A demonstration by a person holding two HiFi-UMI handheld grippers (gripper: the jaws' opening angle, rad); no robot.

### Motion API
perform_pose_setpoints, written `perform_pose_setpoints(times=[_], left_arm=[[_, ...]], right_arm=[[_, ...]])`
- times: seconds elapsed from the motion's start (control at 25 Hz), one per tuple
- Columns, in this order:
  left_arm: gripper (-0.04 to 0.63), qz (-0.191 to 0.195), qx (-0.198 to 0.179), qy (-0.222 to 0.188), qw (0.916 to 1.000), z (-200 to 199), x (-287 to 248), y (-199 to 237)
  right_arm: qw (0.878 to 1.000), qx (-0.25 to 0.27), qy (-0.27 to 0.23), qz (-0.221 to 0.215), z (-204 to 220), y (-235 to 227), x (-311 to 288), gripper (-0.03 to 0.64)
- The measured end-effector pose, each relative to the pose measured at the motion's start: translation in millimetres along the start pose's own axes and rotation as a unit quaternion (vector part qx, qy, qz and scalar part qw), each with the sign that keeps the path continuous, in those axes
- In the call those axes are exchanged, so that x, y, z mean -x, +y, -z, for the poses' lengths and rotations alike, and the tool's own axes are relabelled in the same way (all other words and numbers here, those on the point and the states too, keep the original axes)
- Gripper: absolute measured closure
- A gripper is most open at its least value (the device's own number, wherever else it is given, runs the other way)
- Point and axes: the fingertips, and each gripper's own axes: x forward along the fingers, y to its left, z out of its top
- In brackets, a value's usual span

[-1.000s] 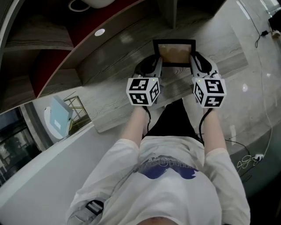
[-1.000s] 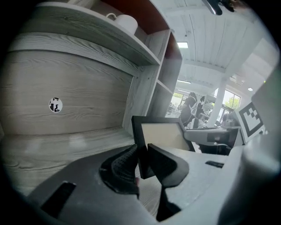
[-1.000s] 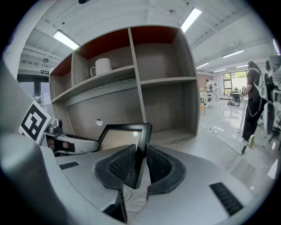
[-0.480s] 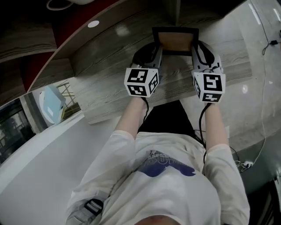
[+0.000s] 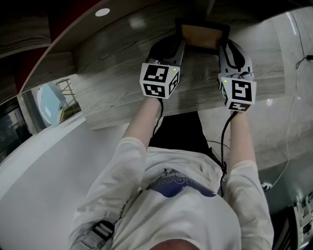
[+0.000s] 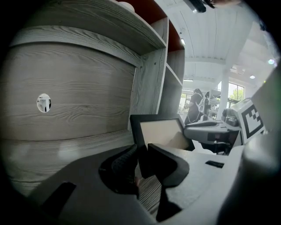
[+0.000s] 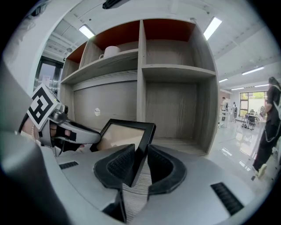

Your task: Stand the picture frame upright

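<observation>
The picture frame, black-rimmed with a tan panel, rests on the grey wooden ledge, tilted up between both grippers. My left gripper holds its left edge. In the left gripper view the black rim sits pinched between the pads of that gripper. My right gripper is at the frame's right edge. In the right gripper view the frame leans against the left pad of that gripper, with a gap to the right pad. Its jaws are opening.
Grey wooden shelving rises behind the ledge, and a white cup stands on an upper shelf. A round white fitting is set in the back panel. Cables trail over the shiny floor at the right.
Both grippers and the frame sit higher and a little further right in the head view than a second ago. They stay at the frame's two sides.
</observation>
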Motion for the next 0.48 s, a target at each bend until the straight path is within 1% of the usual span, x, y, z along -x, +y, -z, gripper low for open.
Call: perform_pose_setpoints(times=[0.2, 0.48], left_arm=[[0.514, 0.010, -0.014, -0.002, 0.9999, -1, -10, 2], [0.514, 0.010, -0.031, -0.008, 0.9994, -5, -23, 7]], right_arm=[[1.000, 0.014, -0.008, -0.002, 2, -4, -7, 0.529], [0.999, 0.030, -0.018, 0.004, 3, -10, -15, 0.526]])
